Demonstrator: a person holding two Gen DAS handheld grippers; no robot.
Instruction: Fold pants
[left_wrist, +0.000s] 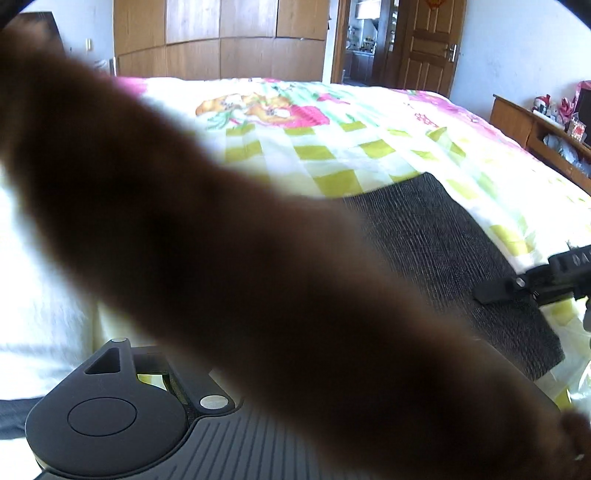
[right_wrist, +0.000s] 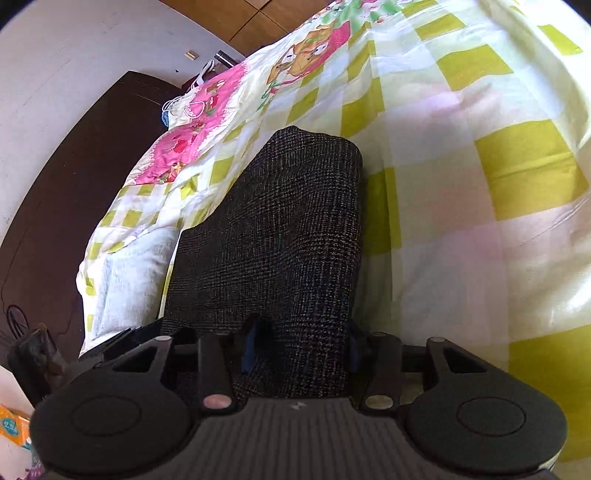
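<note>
Evidently, cloth blurs the left gripper (left_wrist: 332, 369) so its grip cannot be told, while the soft, limp dark pants (right_wrist: 280, 221), laid folded on the checked bedspread (right_wrist: 480, 184), are pinched at their near edge by the right gripper (right_wrist: 299, 350).

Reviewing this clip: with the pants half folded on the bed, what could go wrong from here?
1. A blurred brown shape covers most of the left wrist view, hiding the left gripper's fingers, so its hold cannot be checked.
2. The right gripper pinches the pants only at the near edge; a pull might slip the cloth loose.
3. The pants lie near the bed's edge and could slide off.
</note>
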